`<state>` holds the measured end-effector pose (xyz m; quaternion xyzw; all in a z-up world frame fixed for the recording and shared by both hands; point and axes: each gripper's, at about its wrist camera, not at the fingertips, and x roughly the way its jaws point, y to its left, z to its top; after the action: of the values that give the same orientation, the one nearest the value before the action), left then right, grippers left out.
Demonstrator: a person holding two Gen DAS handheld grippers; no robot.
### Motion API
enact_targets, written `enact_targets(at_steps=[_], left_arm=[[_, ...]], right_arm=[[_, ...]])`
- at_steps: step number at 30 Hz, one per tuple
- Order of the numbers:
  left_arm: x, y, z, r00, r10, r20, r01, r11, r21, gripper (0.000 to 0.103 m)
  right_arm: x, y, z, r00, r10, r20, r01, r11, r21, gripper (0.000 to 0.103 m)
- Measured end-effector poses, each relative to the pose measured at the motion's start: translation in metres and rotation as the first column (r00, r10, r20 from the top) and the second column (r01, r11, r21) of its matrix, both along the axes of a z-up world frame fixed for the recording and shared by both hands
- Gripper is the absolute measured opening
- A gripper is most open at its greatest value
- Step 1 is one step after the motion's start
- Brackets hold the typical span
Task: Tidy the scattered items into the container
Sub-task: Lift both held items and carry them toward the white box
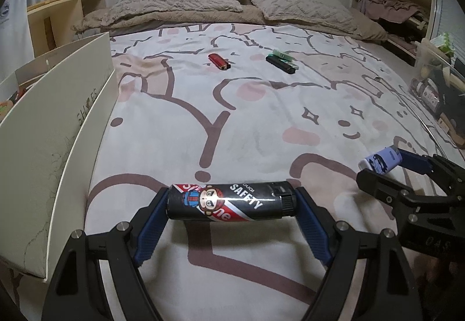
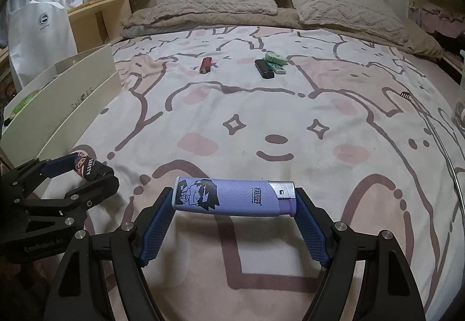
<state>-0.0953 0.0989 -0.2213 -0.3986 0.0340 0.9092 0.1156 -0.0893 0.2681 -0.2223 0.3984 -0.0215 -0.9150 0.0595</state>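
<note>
open blanket (image 2: pixel 261 117) ahead; white box wall (image 1: pixel 52 146) blocks the left; three lighters (image 2: pixel 264 68) lie far.

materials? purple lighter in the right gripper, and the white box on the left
Purple lighter: looks like matte plastic, dimpled body, printed cartoon; silvery hood at one end, likely metal. White box: looks like matte cardboard, thin flat walls, faint printed lettering; paper-covered board is possible.
</note>
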Motion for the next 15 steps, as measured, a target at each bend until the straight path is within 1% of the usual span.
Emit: enact_targets(at_steps=[7,10,15], left_arm=[[0.008,0.002,0.005,1.0,-0.024,-0.005,0.024,1.0,-0.011,0.083],[0.014,0.001,0.012,0.999,-0.033,-0.011,0.033,0.999,0.009,0.083],[0.021,0.001,0.026,0.999,-0.041,-0.029,0.042,0.999,0.021,0.083]], right_arm=[[0.011,-0.001,0.004,1.0,-0.008,-0.01,0.008,1.0,0.001,0.08],[0.015,-0.001,0.01,0.999,-0.02,-0.027,0.019,1.0,-0.012,0.08],[0.025,-0.004,0.021,0.998,-0.019,-0.062,0.019,1.0,-0.016,0.08]])
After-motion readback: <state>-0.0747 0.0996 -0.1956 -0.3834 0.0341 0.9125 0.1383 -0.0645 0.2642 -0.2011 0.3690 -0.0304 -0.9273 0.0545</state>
